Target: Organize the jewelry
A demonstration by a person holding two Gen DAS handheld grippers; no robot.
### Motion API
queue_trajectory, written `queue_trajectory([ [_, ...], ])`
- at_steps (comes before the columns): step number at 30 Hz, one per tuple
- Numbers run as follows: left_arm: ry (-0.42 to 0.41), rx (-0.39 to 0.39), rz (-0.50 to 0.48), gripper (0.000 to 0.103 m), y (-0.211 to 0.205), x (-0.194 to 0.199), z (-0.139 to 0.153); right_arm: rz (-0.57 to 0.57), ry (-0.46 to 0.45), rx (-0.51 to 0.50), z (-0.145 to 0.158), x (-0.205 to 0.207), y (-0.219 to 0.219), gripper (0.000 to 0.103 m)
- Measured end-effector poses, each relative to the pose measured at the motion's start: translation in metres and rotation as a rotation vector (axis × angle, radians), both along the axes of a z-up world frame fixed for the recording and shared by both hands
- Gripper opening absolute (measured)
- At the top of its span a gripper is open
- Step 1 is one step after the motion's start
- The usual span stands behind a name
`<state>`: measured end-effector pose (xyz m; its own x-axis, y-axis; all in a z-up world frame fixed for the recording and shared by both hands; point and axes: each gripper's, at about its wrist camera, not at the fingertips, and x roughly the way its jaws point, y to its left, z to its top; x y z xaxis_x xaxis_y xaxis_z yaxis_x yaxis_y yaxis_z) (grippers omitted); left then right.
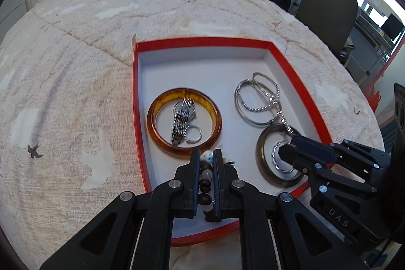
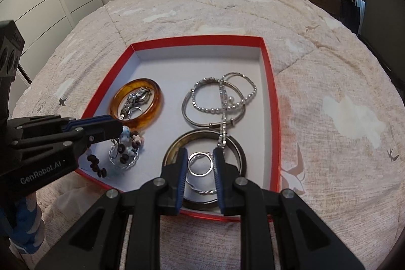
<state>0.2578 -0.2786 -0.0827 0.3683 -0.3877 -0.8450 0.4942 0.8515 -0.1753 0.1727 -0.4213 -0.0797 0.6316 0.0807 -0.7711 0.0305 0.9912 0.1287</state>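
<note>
Mostly done, by the look: all visible jewelry sits inside the red tray (image 2: 274, 103) on the bedspread (image 2: 329, 67). Far left: amber bangle (image 2: 136, 103) ringing a watch (image 1: 182, 118) & a small ring (image 1: 193, 134). Far right: silver bracelets (image 2: 217, 100). Near right: dark bangle (image 2: 202, 166) ringing 2 silver rings (image 2: 200, 163).

Left gripper (image 1: 205, 163) narrow, straddling the bead bracelet (image 1: 205, 184) near left; grip vs. just-released – can't tell. Right gripper (image 2: 198, 161) part open around the rings, clamping nothing. Probably left: settle the beads, maybe untangle the bracelets.
</note>
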Motion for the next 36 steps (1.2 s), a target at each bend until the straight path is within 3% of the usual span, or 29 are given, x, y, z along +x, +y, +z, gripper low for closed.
queue_trajectory([
  [6, 0.013, -0.007, 0.005, 0.014, 0.004, -0.007, 0.001, -0.023, 0.012, 0.005, -0.002, -0.001, -0.004, 0.020],
  [8, 0.007, -0.007, 0.011, 0.031, 0.006, -0.008, 0.005, -0.031, 0.011, 0.003, 0.000, -0.003, -0.005, 0.020],
  [9, 0.001, -0.010, 0.016, 0.034, 0.007, -0.009, 0.008, -0.036, 0.011, -0.002, 0.002, -0.004, -0.005, 0.022],
  [12, -0.013, -0.022, 0.021, 0.037, 0.013, -0.015, 0.017, -0.055, -0.001, -0.002, 0.010, -0.010, -0.006, 0.030],
  [16, -0.031, -0.031, 0.043, 0.046, 0.024, -0.024, 0.036, -0.072, -0.018, -0.011, 0.028, -0.019, 0.001, 0.032],
  [22, -0.068, -0.025, 0.126, 0.063, 0.054, -0.043, 0.067, -0.083, -0.053, -0.020, 0.058, -0.041, 0.021, 0.044],
  [36, -0.227, 0.040, 0.344, 0.077, 0.150, -0.126, 0.138, -0.031, -0.145, -0.003, 0.115, -0.106, 0.092, 0.063],
])
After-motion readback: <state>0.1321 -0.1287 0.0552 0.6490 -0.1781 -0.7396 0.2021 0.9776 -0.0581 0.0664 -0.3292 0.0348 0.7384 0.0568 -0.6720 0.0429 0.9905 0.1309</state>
